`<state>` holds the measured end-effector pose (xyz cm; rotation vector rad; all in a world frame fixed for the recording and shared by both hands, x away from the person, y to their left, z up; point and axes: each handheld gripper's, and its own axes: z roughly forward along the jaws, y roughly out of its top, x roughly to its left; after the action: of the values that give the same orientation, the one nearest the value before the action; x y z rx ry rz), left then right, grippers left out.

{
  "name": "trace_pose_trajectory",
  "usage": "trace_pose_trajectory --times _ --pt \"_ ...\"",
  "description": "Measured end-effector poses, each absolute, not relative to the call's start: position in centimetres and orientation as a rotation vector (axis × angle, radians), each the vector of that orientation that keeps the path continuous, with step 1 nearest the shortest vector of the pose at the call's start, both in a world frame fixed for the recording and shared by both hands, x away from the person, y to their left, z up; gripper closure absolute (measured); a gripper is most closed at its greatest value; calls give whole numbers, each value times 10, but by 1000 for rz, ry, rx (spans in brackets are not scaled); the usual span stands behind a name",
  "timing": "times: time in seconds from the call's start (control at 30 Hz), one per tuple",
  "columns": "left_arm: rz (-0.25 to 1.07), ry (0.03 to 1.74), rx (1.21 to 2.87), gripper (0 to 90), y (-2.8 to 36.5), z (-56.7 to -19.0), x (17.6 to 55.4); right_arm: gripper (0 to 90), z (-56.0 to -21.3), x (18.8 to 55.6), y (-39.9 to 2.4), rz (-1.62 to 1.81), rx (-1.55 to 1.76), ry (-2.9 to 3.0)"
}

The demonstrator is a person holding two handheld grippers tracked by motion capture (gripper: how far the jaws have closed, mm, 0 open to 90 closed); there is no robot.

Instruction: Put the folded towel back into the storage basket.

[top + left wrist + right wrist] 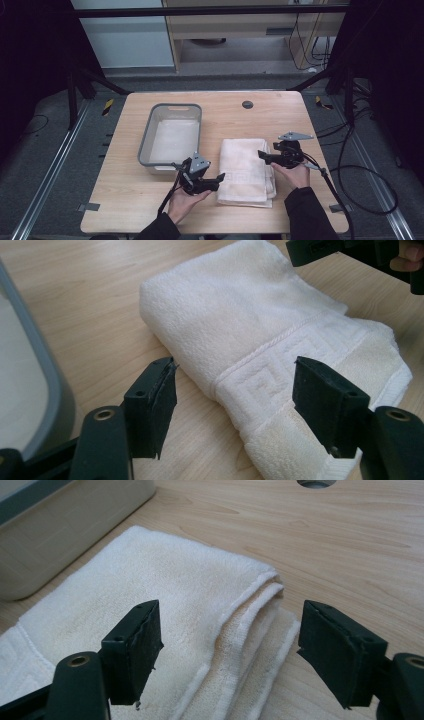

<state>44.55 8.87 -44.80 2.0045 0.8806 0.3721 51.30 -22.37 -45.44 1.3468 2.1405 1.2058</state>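
Note:
A folded white towel (247, 170) lies flat on the wooden table, right of centre. My left gripper (220, 178) sits at the towel's near left edge, pointing right, with its jaws open. In the left gripper view the open jaws (235, 385) straddle the towel's patterned border (260, 385) without pressing on it. My right gripper (263, 155) hovers over the towel's right side, pointing left, jaws open. In the right gripper view it (230, 630) frames the towel's layered folded edge (250, 610), with nothing gripped. The right gripper's jaw tip (320, 250) also appears at the top of the left gripper view.
A grey plastic basin (145, 145) stands left of the towel, with a pale cloth lying flat inside it. Its rim (45, 385) is close to my left gripper. A dark cable hole (247, 104) sits at the table's far middle. Cables trail off the table's right edge.

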Motion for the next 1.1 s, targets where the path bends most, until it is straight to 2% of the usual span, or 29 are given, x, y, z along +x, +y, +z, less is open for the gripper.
trace_pose_trajectory --times 0.73,1.1 --pt "313 909 2103 322 69 -483 454 254 -482 521 -219 1145 1399 2203" --pt "280 932 2108 319 67 -494 457 289 -492 523 -216 1126 1440 2229"
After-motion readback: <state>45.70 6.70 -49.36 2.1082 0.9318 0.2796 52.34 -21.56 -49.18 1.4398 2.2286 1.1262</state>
